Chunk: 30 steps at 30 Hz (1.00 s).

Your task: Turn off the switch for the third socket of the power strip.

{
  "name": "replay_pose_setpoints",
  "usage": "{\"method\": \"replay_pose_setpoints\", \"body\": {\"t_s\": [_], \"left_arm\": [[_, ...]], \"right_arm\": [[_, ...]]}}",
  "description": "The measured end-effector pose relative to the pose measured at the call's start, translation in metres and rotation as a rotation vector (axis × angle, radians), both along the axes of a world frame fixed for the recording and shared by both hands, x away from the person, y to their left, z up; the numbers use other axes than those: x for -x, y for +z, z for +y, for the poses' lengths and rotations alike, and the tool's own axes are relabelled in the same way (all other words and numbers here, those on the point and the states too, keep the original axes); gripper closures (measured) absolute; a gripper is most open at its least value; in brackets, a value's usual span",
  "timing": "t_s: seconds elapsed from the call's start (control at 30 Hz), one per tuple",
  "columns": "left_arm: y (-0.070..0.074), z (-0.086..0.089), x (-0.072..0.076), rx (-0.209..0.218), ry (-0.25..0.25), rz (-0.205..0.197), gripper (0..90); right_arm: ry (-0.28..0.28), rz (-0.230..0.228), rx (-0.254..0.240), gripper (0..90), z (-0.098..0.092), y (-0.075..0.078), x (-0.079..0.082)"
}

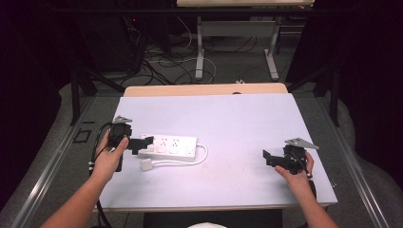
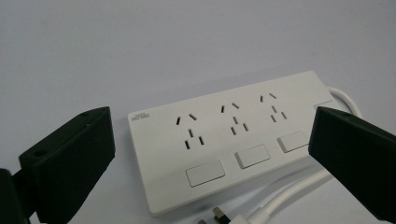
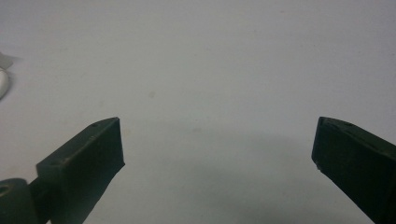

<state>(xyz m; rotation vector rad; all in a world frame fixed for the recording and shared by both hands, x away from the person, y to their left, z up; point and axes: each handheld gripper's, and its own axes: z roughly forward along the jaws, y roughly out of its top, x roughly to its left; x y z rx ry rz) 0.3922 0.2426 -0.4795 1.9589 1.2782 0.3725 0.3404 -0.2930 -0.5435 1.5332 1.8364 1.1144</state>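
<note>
"White plastic, that power strip (image 1: 168, 146) — where did you have it when you lined up?"

"It lay flat on the pale table (image 1: 237, 118), left of the middle, three sockets and three switches facing up. Its cord (image 1: 202, 154) looped round the right end and ran back along the near side to the plug (image 1: 146, 165). My left gripper (image 1: 142, 142) was at the strip's left end, jaws spread wide, nothing between the pads. In the left gripper view I could see the strip straight ahead between the two black jaws."

"And the other one?"

"My right gripper (image 1: 267, 156) hung over bare table well to the right, far from the strip, jaws also spread and empty."

"How did you judge the grab should go?"

"I reckoned the strip was best taken across its width at the left end, jaws squared to the long edges, low enough to catch the side walls. The plug lay just beside the near edge, so I meant to keep that jaw off it and off the cord."
</note>
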Motion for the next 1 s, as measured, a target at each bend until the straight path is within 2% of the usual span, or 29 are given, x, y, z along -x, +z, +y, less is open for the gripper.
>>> {"method": "replay_pose_setpoints", "body": {"t_s": [0.47, 0.5, 0.57, 0.6, 0.63, 0.67, 0.7, 1.0], "left_arm": [[0.006, -0.012, 0.016, 0.016, -0.060, -0.059, 0.4], [0.005, -0.014, 0.017, 0.022, -0.053, -0.060, 0.4], [0.005, -0.014, 0.019, 0.016, -0.079, -0.053, 0.4], [0.003, -0.016, 0.020, 0.021, -0.067, -0.069, 0.4], [0.004, -0.015, 0.021, 0.017, -0.086, -0.061, 0.4], [0.003, -0.016, 0.022, 0.020, -0.084, -0.075, 0.4], [0.002, -0.016, 0.023, 0.024, -0.092, -0.069, 0.4], [-0.006, -0.017, 0.036, 0.074, -0.082, -0.104, 0.5]], "right_arm": [[0.006, -0.003, 0.010, 1.5, 0.000, 0.000, 0.000], [0.003, -0.003, 0.006, 1.5, 0.000, 0.000, 0.000], [0.007, -0.003, 0.011, 1.5, -0.001, -0.001, 0.000], [0.007, -0.003, 0.010, 1.6, -0.001, -0.001, 0.000], [0.007, -0.003, 0.010, 1.5, -0.001, -0.001, 0.000], [0.008, -0.003, 0.011, 1.5, -0.001, -0.001, 0.000], [0.008, -0.003, 0.011, 1.5, -0.001, -0.001, 0.000], [-0.003, -0.003, 0.001, 1.6, 0.000, -0.001, -0.001]]}}
